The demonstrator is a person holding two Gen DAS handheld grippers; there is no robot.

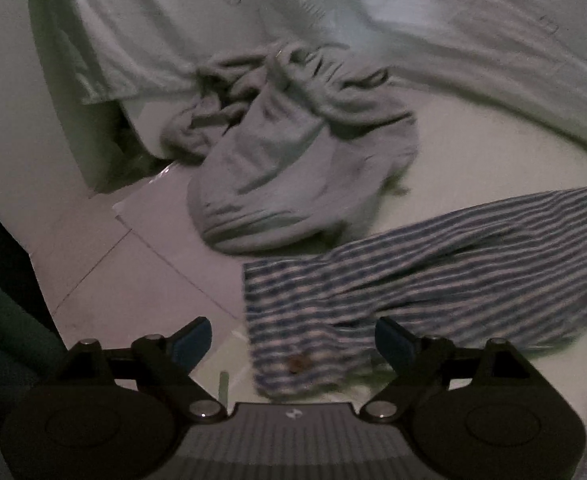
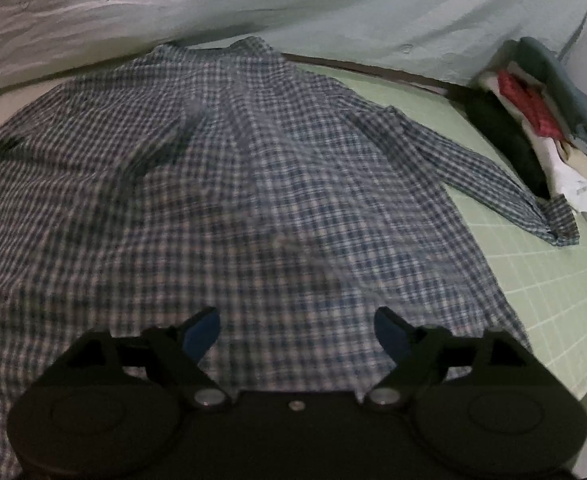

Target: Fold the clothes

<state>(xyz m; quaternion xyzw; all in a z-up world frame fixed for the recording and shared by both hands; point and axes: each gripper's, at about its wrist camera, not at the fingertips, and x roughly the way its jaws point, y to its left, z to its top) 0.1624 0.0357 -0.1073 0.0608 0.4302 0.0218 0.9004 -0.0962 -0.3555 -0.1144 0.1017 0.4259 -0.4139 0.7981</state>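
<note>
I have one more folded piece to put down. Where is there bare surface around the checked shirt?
Free: the green grid mat right of the checked shirt, below its sleeve cuff. Crowded: the folded stack at the far right; left side holds a grey garment and striped cloth.

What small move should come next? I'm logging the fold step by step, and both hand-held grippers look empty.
Probably bring the right hand-held gripper toward the sleeve cuff to fold it inward. The checked shirt lies spread on the green mat, its sleeve stretched out to the side, and both sets of jaws stand open, holding nothing.
</note>
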